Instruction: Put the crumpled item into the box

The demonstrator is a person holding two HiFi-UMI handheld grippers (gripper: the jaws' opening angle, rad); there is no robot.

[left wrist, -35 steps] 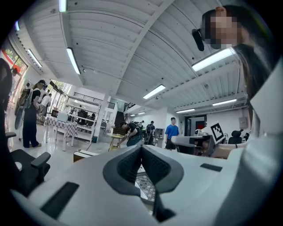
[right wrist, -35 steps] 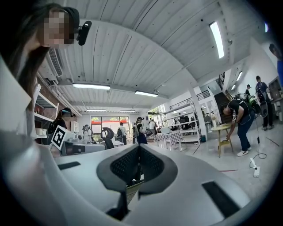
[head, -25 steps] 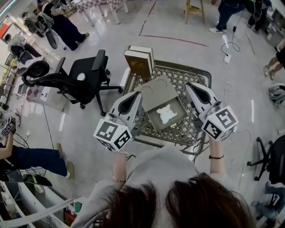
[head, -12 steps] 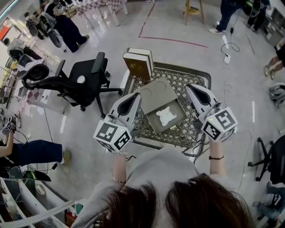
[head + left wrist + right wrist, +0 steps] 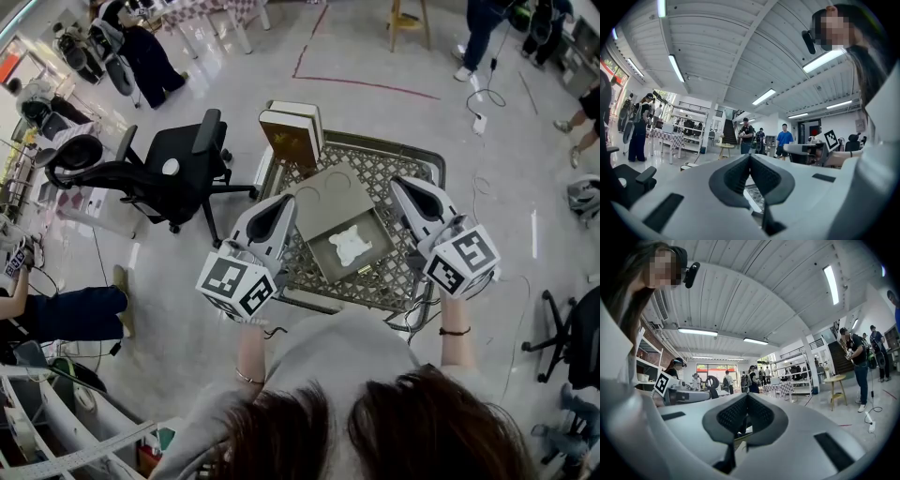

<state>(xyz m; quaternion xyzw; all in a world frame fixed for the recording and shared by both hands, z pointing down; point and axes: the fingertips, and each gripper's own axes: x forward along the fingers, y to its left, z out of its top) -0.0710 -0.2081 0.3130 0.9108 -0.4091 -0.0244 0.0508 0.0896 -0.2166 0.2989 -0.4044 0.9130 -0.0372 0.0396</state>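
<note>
Furthest left, a black office chair (image 5: 173,169) stands on the pale floor, apart from the wire-mesh counter (image 5: 398,161). At the counter's far left corner two thick books (image 5: 292,127) stand on edge, side by side.

Next comes the left gripper (image 5: 285,202), held by the person's left hand and pointing level toward the far side of the counter, its nose just beside the left edge of the box's raised lid. In the left gripper view its fingers (image 5: 740,176) are pressed together with nothing between them.

The grey box (image 5: 378,249) sits in the middle of the counter with its lid (image 5: 328,192) swung open toward the far side. The white crumpled item (image 5: 350,245) lies inside the box on its floor, clear of both grippers.

To the right of the box, the right gripper (image 5: 397,184) also points level, its nose over the mesh near the box's right side. In the right gripper view its fingers (image 5: 759,416) are likewise pressed together and hold nothing.
</note>
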